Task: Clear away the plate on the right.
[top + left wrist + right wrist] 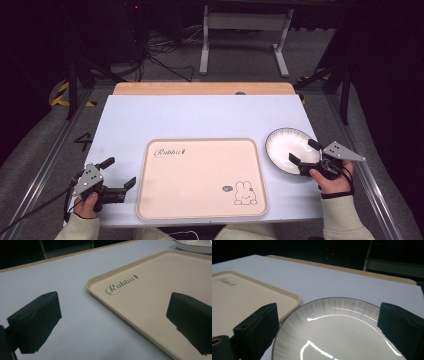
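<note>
A beige tray printed with "Rabbit" and a small rabbit drawing lies in the middle of the pale blue table. A white plate with a dark rim sits just right of it, touching nothing else. My left gripper rests open at the tray's left edge, one jaw over the table and one over the tray. My right gripper is open over the plate's near right side, jaws spread wide with the plate below between them. The tray lies to its left.
The table has a wooden strip along its far edge. Behind it stand a white metal frame, cables on the floor and dark stands. Aluminium rails run along both sides of the table.
</note>
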Demonstrator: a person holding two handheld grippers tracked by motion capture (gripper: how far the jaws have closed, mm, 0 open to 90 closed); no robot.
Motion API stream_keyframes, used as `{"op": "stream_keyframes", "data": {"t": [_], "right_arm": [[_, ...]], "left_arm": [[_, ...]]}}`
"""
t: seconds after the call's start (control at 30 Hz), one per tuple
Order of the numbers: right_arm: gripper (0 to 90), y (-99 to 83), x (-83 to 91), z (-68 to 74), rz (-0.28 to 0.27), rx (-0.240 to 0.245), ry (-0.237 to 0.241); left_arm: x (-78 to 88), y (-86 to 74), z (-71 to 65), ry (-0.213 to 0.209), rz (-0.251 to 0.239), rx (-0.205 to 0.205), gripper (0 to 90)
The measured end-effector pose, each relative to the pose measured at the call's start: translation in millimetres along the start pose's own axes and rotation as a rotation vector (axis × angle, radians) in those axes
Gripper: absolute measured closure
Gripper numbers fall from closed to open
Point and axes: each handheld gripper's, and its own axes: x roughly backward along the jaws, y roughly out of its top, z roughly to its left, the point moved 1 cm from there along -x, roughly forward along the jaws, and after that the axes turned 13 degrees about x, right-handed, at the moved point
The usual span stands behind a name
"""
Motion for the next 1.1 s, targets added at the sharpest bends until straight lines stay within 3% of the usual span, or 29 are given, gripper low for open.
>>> {"op": "stream_keyframes", "data": {"t": [0.1, 0.33, 0.57, 0.73, 0.83, 1.1], "right_arm": [[7.1, -1.0, -0.1, -3.0, 0.001, -0.033, -0.017], [13.8, -6.4, 6.2, -22.4, 0.079, -0.049, -0.062], [22.2, -11.3, 10.3, -46.3, 0.135, -0.075, -0.075], [25.1, -18.2, 9.1, -53.0, 0.189, -0.095, -0.075], [29.7, -22.6, 11.0, -56.4, 0.205, -0.13, -0.068], [25.2, -31.4, 9.6, -61.7, 0.231, -0.175, -0.091]], "left_arm": [[0.1, 0.0, -0.1, 0.001, 0.001, 0.0, 0.3], [-0.2, 0.0, 0.1, 0.001, -0.002, 0.002, 0.3], [-0.3, 0.0, -0.4, 0.006, 0.004, 0.002, 0.3], [-0.8, -0.2, -0.9, 0.007, 0.001, 0.001, 0.3], [-0.9, -0.2, -1.0, 0.007, 0.001, 0.001, 0.3], [-0.9, -0.1, -1.0, 0.008, 0.002, -0.003, 0.3]]}}
